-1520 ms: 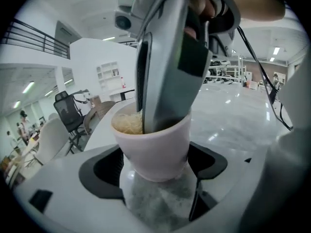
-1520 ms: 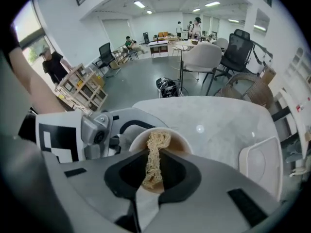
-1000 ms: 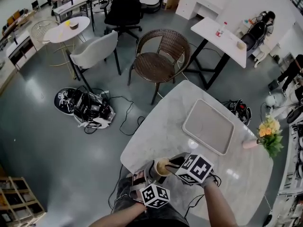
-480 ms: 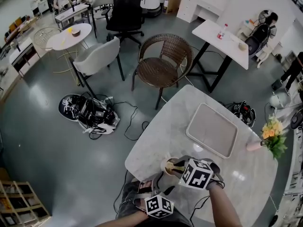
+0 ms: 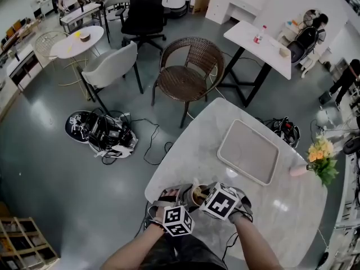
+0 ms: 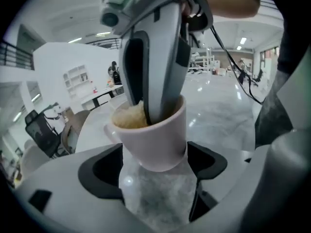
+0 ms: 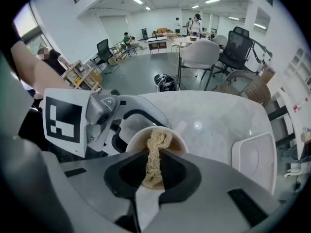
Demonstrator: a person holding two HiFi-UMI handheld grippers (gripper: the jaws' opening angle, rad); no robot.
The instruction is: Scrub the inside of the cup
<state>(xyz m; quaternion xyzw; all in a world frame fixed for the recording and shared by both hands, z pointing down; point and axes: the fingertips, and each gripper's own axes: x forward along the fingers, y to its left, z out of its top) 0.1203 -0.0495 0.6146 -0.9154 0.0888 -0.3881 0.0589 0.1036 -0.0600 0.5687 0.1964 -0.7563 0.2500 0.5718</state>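
A white cup stands on the marble table near its front edge, and my left gripper is shut on its sides. My right gripper is shut on a tan fibrous scrubber, whose end reaches down inside the cup. In the left gripper view the right gripper's fingers come down from above into the cup mouth beside the scrubber. From the head view the cup sits between the left gripper and the right gripper.
A pale rectangular tray lies further back on the table. A pink vase with yellow flowers stands at the right edge. A wicker chair sits beyond the far edge. The table's front-left edge runs close to the cup.
Both grippers and the cup stay together near the front edge, shifting only slightly. The right gripper keeps the scrubber inside the cup.
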